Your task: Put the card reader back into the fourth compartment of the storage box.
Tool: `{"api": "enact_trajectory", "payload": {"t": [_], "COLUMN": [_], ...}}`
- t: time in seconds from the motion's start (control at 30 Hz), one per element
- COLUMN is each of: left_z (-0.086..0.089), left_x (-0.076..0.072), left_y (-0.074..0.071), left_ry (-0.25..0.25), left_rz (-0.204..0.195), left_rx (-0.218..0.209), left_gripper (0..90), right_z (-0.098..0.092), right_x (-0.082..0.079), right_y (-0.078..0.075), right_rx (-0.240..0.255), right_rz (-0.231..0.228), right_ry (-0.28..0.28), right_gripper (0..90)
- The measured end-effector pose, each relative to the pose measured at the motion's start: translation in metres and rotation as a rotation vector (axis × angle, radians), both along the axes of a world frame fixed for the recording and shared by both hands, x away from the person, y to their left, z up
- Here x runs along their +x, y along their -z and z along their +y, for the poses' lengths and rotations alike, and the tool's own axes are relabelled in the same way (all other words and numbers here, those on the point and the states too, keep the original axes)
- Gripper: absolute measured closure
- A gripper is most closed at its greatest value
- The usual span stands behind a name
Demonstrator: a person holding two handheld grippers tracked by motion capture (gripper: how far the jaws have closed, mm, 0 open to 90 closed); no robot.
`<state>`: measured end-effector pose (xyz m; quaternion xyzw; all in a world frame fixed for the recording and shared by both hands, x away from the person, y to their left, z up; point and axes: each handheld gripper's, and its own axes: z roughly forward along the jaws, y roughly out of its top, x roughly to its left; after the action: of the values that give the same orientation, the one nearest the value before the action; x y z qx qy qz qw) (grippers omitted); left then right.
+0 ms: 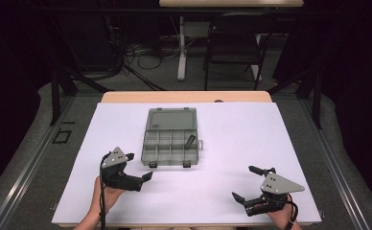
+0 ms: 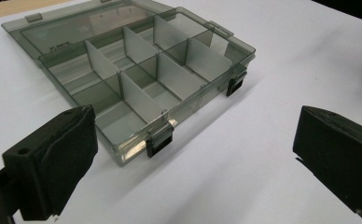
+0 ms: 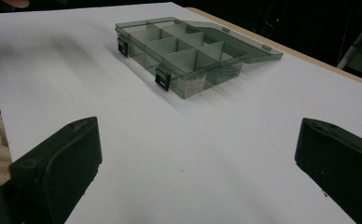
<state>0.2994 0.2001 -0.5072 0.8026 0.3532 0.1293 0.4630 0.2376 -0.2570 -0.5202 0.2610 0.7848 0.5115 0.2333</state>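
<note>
A smoky grey see-through compartment box [image 1: 167, 148] lies open mid-table, its lid [image 1: 171, 119] folded flat away from me. White dividers split it into several cells, and a small dark item [image 1: 190, 140] rests in a right-hand cell. Two black latches [image 2: 160, 140] hang off its near wall. My left gripper [image 1: 139, 166] hovers just left of the box's near left corner, open, nothing between its fingers. The left gripper view shows the box [image 2: 142, 79] close ahead, between the wide jaws. My right gripper [image 1: 245, 182] is open too, low at the near right, apart from the box [image 3: 184, 51].
A white sheet [image 1: 232, 139] covers the tabletop, with a wooden edge [image 1: 126, 97] showing at the back. Beyond the table stand a dark chair [image 1: 232, 48] and a white table leg [image 1: 181, 52], with cables on the floor. A hand holds each gripper at the near edge.
</note>
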Motion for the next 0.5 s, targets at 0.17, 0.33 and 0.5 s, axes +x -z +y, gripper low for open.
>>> {"api": "enact_trajectory", "payload": {"t": [0.17,0.33,0.5], "left_z": [0.006,0.012,0.016], "left_x": [-0.004,-0.008,-0.014], "left_y": [0.001,0.003,0.008], "left_ry": [-0.014,-0.019,-0.012], "left_rz": [-0.003,0.000,-0.014], "left_rx": [-0.004,-0.010,-0.012], "left_gripper": [0.0,0.0,0.0], "right_z": [0.000,0.000,0.000], "right_x": [0.000,0.001,0.001], "right_y": [0.000,0.001,0.001], "right_rx": [-0.004,-0.004,-0.003], "right_rz": [0.001,0.002,0.004], "right_ry": [0.001,0.003,0.003], "right_gripper": [0.2,0.2,0.2]}}
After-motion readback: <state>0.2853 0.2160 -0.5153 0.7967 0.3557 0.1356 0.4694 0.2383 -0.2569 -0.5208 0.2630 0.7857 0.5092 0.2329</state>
